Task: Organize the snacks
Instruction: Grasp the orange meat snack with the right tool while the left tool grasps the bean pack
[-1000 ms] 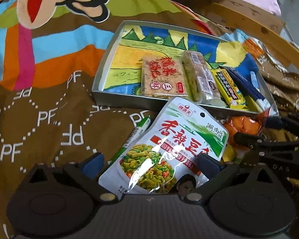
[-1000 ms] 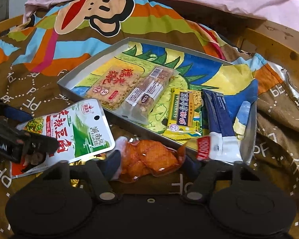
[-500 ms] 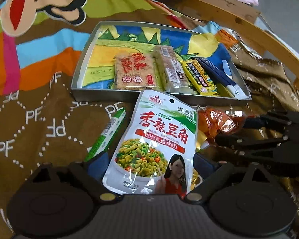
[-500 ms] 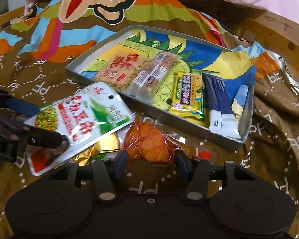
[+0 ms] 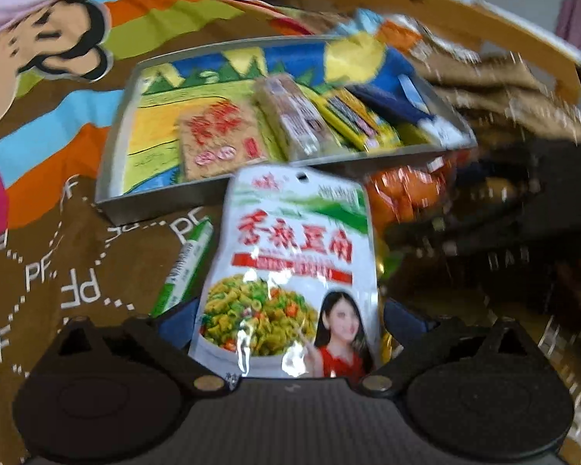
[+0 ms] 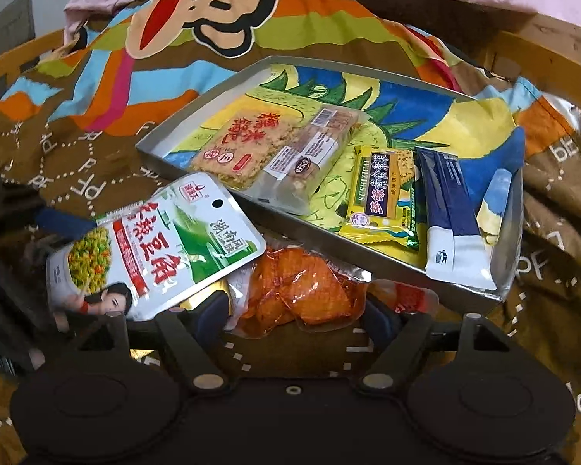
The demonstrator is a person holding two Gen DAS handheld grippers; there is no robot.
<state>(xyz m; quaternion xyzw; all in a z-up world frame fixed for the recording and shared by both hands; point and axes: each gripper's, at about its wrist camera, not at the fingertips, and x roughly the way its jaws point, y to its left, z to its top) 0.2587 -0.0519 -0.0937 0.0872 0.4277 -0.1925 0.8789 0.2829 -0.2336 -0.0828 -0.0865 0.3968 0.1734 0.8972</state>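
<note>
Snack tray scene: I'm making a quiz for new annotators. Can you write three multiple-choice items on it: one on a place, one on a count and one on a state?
1. Where is the orange pack?
A. Inside the tray
B. On the blanket, outside the tray's near wall
C. On the pink cloth

2. How many packets lie in the tray?
A. Two
B. Three
C. Four

3. What is the state of the white-green pouch?
A. Lying flat in the tray
B. Gripped by the left gripper
C. Torn open and empty

Answers:
1 B: it rests against the outside of the near wall.
2 C: the tray holds a rice cracker, a clear-wrapped bar, a yellow packet and a blue packet.
3 B: its lower end sits between the gripper's fingers, and it is whole.
</note>
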